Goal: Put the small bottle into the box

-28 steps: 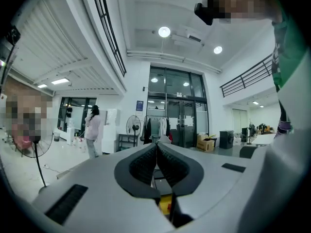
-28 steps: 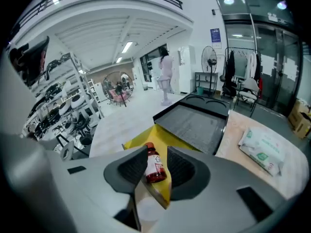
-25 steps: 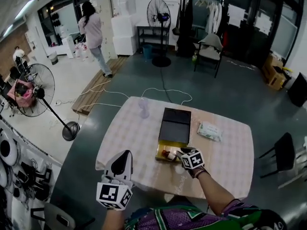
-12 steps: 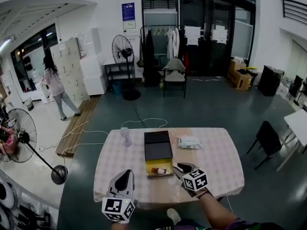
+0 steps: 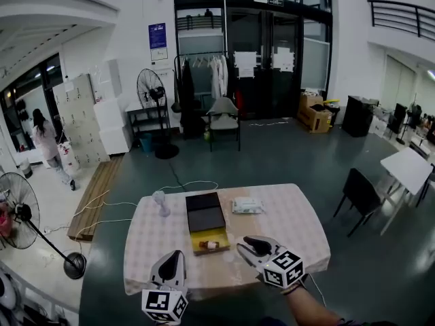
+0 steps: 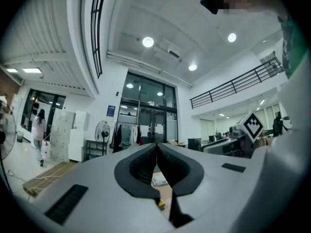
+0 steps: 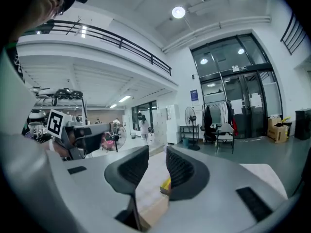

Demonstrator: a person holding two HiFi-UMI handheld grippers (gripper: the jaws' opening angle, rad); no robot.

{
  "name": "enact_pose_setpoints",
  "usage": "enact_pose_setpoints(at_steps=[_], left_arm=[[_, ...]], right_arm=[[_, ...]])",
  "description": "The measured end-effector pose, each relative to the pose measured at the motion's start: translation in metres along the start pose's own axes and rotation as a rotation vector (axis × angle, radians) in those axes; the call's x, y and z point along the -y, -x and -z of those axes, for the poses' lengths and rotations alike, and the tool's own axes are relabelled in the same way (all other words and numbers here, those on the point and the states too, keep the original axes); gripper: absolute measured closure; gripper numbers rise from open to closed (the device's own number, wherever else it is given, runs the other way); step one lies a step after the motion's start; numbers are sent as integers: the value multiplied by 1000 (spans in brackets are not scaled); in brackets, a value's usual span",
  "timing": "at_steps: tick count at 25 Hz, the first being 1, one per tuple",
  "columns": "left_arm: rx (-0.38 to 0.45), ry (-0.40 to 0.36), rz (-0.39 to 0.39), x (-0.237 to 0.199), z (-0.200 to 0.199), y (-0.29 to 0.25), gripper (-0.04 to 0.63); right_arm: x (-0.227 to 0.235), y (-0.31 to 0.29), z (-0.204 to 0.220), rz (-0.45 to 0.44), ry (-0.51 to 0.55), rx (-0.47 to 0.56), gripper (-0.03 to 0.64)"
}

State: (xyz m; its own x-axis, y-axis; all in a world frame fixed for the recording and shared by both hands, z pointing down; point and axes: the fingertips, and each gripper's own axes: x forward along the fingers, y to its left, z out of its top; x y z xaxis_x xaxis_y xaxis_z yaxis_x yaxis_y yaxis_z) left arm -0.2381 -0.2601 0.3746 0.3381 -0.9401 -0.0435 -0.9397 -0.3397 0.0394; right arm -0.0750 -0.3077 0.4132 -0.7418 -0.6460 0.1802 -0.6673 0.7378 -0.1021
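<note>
The small bottle with a red cap lies on its side in the yellow tray of the box, whose dark lid stands open behind it. My right gripper hovers just right of the box near the table's front edge. Its jaws stand apart with nothing between them, and in the right gripper view a yellow corner of the box shows past them. My left gripper is lower left of the box, over the front edge. In the left gripper view its pads meet, empty.
On the checkered tablecloth a tissue pack lies right of the lid and a clear glass stands to its left. A black chair and a white table are at right. Cables and a standing fan are at left.
The right gripper has drawn back from the box toward the front edge, leaving the bottle in the tray. The head view has lifted, so the table looks smaller and farther off.
</note>
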Motion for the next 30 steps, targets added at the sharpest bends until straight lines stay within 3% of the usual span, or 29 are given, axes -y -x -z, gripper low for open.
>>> enact_pose_setpoints(at_steps=[8,12,21,30], left_arm=[[40,6,-49,84,-10,25,571],[106,23,-71,142,-19,30,571],[130,-10,-95,271,-20,48,571],[133,-25,-119,332,-20,76,571]], right_arm=[[19,98,-15,-29,15,103,499],[44,160,-17,-34,22,129,503],[86,284,-6,-37,16,197,535],[99,347,1,-38,6,254,609]])
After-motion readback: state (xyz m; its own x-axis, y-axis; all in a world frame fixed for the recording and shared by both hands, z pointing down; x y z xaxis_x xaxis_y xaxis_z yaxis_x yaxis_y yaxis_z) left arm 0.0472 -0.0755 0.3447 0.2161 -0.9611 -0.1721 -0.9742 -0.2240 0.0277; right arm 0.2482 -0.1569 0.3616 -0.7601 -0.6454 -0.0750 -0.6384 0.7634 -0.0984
